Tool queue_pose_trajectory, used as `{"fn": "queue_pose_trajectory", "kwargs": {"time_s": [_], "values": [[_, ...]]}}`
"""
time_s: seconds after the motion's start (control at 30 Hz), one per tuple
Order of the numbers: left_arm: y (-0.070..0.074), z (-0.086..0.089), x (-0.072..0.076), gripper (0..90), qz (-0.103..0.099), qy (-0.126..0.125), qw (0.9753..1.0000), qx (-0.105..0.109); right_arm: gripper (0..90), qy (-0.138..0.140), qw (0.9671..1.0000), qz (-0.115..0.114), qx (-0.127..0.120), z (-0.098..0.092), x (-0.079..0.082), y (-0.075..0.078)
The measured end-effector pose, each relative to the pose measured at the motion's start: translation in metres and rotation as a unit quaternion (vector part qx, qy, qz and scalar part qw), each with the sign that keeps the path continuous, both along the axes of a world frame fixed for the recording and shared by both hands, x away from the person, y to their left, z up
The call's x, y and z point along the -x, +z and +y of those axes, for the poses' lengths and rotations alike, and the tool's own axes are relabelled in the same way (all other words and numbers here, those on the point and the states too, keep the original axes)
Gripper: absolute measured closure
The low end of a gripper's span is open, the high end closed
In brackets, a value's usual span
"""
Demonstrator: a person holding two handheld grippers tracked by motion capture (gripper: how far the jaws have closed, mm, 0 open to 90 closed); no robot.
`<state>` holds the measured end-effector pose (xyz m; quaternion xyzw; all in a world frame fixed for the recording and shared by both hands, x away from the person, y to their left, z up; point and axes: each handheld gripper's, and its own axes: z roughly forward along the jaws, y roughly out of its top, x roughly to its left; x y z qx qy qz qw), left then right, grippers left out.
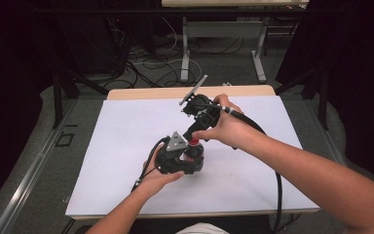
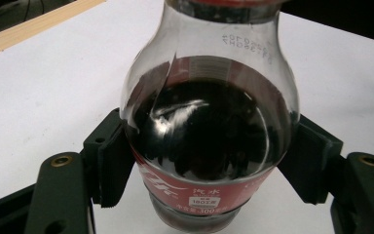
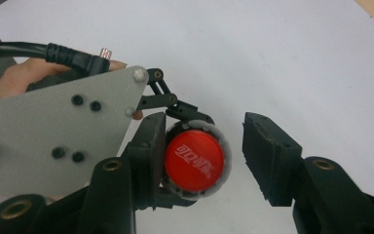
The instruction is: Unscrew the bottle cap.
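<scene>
A small cola bottle [image 2: 209, 126] with dark drink and a red label stands upright on the white sheet [image 1: 126, 146]. My left gripper [image 2: 210, 161] is shut on its lower body, one pad [image 2: 111, 163] on each side. In the high view the bottle [image 1: 197, 152] sits between both grippers at mid table. The red cap [image 3: 195, 161] is seen from above. My right gripper [image 3: 207, 146] is open around it. Its left jaw lies against the cap, and its right jaw stands a gap away. From above, the right gripper [image 1: 193, 137] slants down onto the bottle's top.
The left gripper's grey three-cornered plate [image 3: 53, 131] and cable sit close beside the cap. The white sheet covers most of the table, with a wooden edge [image 1: 151, 92] at the back. Beyond the table, cables and table legs [image 1: 185, 53] stand on the floor.
</scene>
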<state>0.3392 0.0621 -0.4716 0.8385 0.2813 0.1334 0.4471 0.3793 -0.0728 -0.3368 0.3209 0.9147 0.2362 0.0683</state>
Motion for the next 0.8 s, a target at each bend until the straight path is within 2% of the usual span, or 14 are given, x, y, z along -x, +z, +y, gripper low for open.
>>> {"fn": "queue_pose_trajectory", "kwargs": {"time_s": [0.1, 0.13, 0.17, 0.3, 0.33, 0.37, 0.4, 0.5, 0.57, 0.6, 0.67, 0.73, 0.77, 0.8], "values": [[0.0, 0.0, 0.0, 30.0, -0.003, 0.008, 0.9999, 0.008, 54.3, 0.005, 0.9999, 0.015, -0.003, -0.004, 0.0, 0.0], [0.0, 0.001, 0.0, 30.0, -0.004, 0.008, 0.9999, 0.009, 56.5, 0.005, 0.9997, 0.014, -0.02, -0.004, -0.001, -0.002], [0.0, 0.001, 0.0, 30.0, -0.003, 0.007, 0.9999, 0.009, 57.7, 0.019, 0.9994, 0.03, -0.006, -0.006, -0.001, 0.001], [-0.001, -0.001, 0.001, 30.0, -0.001, 0.001, 1.0, 0.007, 60.5, 0.058, 0.9978, 0.032, -0.005, -0.008, -0.003, 0.0], [-0.001, -0.001, 0.001, 30.0, -0.003, 0.001, 1.0, 0.006, 60.6, 0.074, 0.9966, 0.036, 0.001, -0.008, -0.004, 0.0], [-0.001, 0.0, 0.0, 30.0, -0.002, -0.007, 1.0, -0.003, 60.7, 0.094, 0.9952, 0.027, 0.005, -0.008, -0.005, -0.001], [-0.002, -0.002, 0.001, 30.0, -0.003, -0.004, 1.0, 0.002, 60.8, 0.105, 0.994, 0.028, 0.011, -0.008, -0.006, 0.0], [-0.002, -0.002, 0.001, 30.0, -0.002, -0.009, 1.0, -0.002, 61.0, 0.155, 0.9873, 0.018, 0.029, -0.009, -0.007, 0.0], [-0.002, -0.003, 0.001, 30.0, -0.001, -0.006, 1.0, 0.006, 61.0, 0.17, 0.9849, 0.023, 0.025, -0.009, -0.008, 0.002], [-0.002, -0.003, 0.001, 30.0, -0.001, -0.005, 1.0, 0.007, 61.1, 0.176, 0.9838, 0.017, 0.026, -0.01, -0.009, 0.002], [-0.002, -0.002, 0.001, 30.0, 0.001, -0.005, 1.0, 0.008, 61.1, 0.173, 0.9845, 0.022, 0.018, -0.01, -0.01, 0.003], [-0.001, 0.0, 0.0, 30.0, 0.005, -0.009, 0.9999, 0.003, 61.1, 0.187, 0.982, 0.011, 0.024, -0.011, -0.009, 0.004], [-0.002, -0.001, 0.0, 30.0, -0.001, -0.003, 1.0, 0.006, 61.1, 0.181, 0.9831, 0.015, 0.021, -0.011, -0.009, 0.004], [-0.002, -0.001, 0.0, 30.0, 0.001, -0.004, 1.0, 0.008, 61.1, 0.176, 0.9841, 0.011, 0.017, -0.011, -0.009, 0.004]]}}
